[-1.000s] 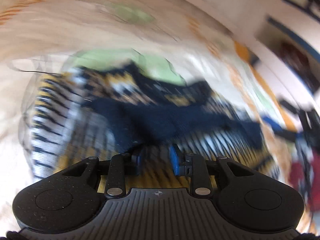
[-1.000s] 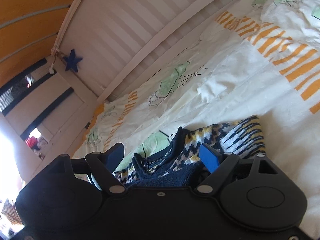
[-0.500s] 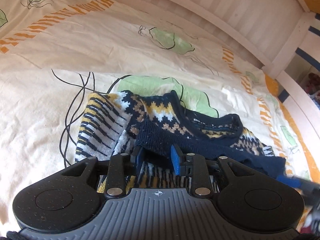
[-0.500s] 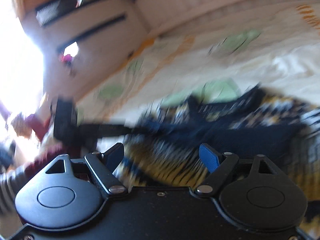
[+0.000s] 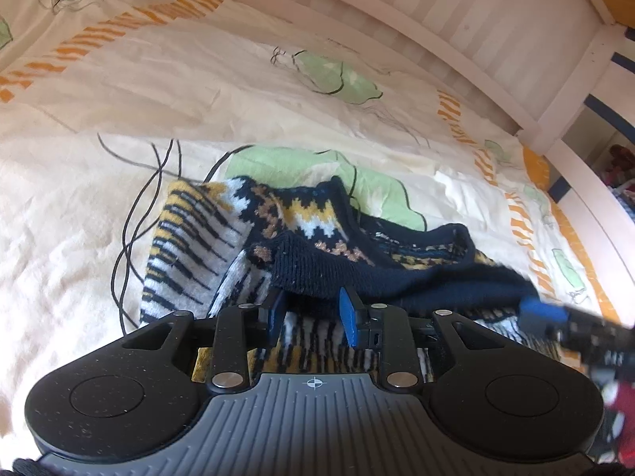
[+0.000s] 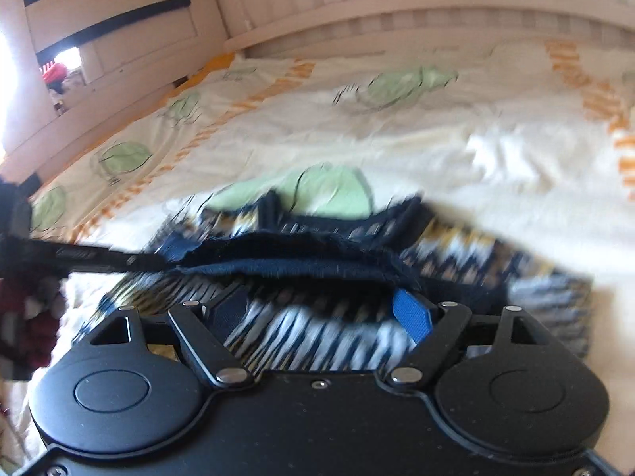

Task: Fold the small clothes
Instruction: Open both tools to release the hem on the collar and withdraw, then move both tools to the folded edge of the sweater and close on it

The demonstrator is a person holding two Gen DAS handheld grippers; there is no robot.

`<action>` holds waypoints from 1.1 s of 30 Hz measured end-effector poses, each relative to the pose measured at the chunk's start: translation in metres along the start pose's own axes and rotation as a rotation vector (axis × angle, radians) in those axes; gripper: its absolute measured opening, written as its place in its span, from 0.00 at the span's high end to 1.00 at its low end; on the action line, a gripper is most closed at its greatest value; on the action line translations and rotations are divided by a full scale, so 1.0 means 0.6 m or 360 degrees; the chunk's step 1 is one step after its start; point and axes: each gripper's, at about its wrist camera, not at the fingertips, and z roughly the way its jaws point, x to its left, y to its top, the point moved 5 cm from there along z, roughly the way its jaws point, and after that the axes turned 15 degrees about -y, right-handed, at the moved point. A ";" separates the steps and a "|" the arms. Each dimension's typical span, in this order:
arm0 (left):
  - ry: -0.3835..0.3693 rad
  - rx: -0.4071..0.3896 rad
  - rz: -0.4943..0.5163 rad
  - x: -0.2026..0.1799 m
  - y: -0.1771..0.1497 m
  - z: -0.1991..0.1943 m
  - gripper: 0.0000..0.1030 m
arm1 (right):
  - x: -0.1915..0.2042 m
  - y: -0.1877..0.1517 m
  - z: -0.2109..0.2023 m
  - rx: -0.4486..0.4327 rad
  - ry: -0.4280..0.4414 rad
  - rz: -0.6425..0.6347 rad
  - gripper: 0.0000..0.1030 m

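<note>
Left tongs still narrow over knit sweater, grip unclear, right tongs wide open, rolled level

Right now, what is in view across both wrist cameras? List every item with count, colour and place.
Knitted patterned sweater: one, navy, yellow and white, crumpled on the bed just ahead of both grippers.
Printed bed cover: one, cream with green leaves and orange stripes, under the sweater.
White slatted bed frame: one, along the far side.
Left gripper: black with blue pads, narrow gap, at the navy hem; grip unclear.
Right gripper: black with blue pads, jaws wide, over the sweater.
</note>
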 end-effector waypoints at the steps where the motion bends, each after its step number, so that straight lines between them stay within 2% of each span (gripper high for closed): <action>1: 0.0003 -0.0008 0.0012 -0.002 0.002 -0.001 0.72 | -0.003 0.004 -0.002 -0.0011 -0.0021 0.0013 0.19; 7: 0.0041 -0.0050 -0.0006 0.002 0.013 -0.012 0.69 | -0.030 -0.011 -0.032 -0.0002 -0.0081 0.0110 0.19; 12: 0.0114 -0.0023 -0.0045 0.015 0.013 -0.014 0.67 | -0.057 -0.050 -0.072 0.0070 -0.0142 0.0177 0.19; 15: 0.0137 0.0008 -0.0038 0.017 0.009 -0.012 0.65 | -0.077 -0.068 -0.094 0.0067 -0.0157 0.0266 0.19; 23: 0.0310 0.0056 0.0163 0.015 0.007 -0.020 0.60 | -0.119 -0.072 -0.091 0.0030 -0.0185 0.0448 0.19; 28: 0.0220 0.0136 0.0119 0.025 -0.002 -0.005 0.59 | -0.112 -0.074 -0.081 0.0045 -0.0142 0.0464 0.19; 33: 0.0238 0.0141 0.0117 0.028 -0.009 -0.003 0.60 | -0.093 -0.077 -0.081 0.0057 -0.0144 0.0376 0.19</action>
